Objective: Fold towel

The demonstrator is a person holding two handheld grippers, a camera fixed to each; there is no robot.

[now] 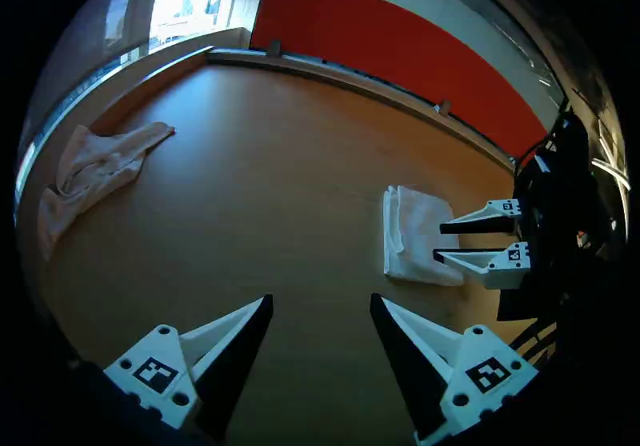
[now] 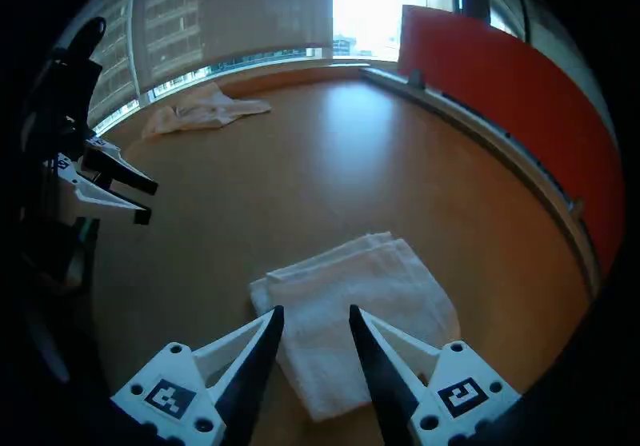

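1. Folded towel [image 2: 360, 318]: in the right gripper view its near edge is hidden behind the right gripper [image 2: 316, 310] fingers. Can't tell if the tips touch it.
2. Left gripper view: the towel's right edge is covered by the right gripper's fingers.
3. Person holding the right gripper: dark silhouette, hand not made out.
4. Left gripper [image 2: 150, 202]: body lost in shadow in the right gripper view.
5. Crumpled cloth [image 1: 92, 170]: lower end cut off at the view's edge, fabric type unclear.

Wooden table [image 1: 280, 166], red partition [image 1: 400, 46], bright windows [image 2: 376, 6], perhaps blinds [image 2: 264, 6]
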